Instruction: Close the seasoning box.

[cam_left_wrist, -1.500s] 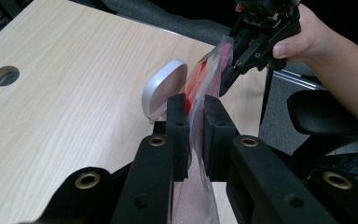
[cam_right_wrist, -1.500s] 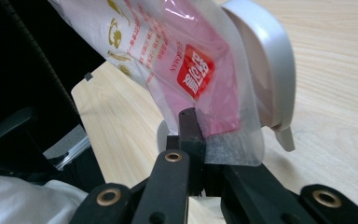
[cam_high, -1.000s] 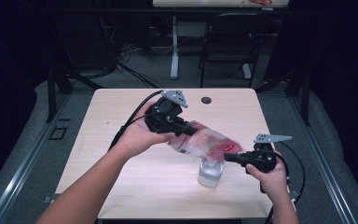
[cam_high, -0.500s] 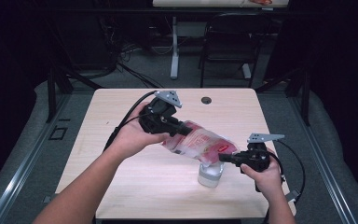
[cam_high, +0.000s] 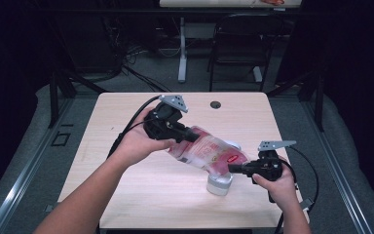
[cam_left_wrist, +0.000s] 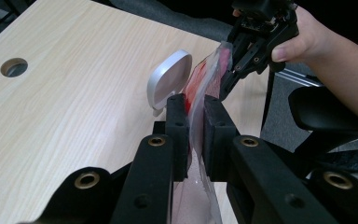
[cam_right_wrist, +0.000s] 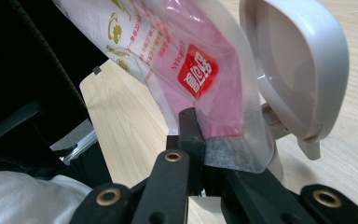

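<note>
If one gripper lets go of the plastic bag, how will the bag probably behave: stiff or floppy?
Probably floppy: the plastic bag is thin clear film, bending between the left gripper and the right gripper. It looks light, with little bulk inside. Its smooth film may slip from a weak pinch.

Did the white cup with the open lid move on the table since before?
No. The white cup sits at the same spot near the table's front edge; the bag tilted lower over it.
</note>
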Demonstrator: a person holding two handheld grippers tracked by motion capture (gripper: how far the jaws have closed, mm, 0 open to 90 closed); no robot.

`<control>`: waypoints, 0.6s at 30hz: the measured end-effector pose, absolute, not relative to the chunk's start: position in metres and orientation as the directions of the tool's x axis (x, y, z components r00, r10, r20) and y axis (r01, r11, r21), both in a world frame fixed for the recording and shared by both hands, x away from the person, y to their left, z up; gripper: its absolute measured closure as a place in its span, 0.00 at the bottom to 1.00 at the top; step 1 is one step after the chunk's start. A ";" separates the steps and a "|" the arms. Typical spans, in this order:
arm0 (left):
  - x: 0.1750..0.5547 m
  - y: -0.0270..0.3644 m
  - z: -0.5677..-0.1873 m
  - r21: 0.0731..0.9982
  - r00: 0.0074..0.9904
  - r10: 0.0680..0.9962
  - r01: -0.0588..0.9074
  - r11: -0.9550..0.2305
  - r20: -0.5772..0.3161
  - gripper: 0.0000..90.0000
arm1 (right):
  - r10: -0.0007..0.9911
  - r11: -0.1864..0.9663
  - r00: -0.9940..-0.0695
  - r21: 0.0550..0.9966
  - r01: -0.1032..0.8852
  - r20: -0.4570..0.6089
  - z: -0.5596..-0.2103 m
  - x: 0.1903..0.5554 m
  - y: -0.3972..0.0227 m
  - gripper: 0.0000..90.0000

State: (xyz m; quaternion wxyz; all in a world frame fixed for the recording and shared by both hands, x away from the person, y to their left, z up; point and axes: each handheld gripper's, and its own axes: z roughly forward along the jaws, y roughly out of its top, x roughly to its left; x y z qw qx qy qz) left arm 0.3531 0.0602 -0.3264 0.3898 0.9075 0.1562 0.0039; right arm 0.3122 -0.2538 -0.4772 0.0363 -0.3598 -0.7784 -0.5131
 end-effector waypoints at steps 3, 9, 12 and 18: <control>0.354 0.060 -0.328 0.709 0.951 0.287 0.284 -0.646 -0.119 0.92 | 0.529 0.219 -0.735 0.769 0.601 0.424 -0.477 0.312 -0.256 1.00; 0.353 0.058 -0.329 0.704 0.954 0.280 0.274 -0.656 -0.111 0.92 | 0.544 0.212 -0.732 0.776 0.593 0.410 -0.474 0.310 -0.260 1.00; 0.352 0.057 -0.330 0.706 0.951 0.287 0.282 -0.649 -0.117 0.92 | 0.557 0.222 -0.731 0.778 0.588 0.393 -0.473 0.310 -0.261 1.00; 0.353 0.057 -0.331 0.705 0.950 0.288 0.285 -0.649 -0.119 0.91 | 0.574 0.218 -0.725 0.782 0.584 0.381 -0.472 0.309 -0.262 1.00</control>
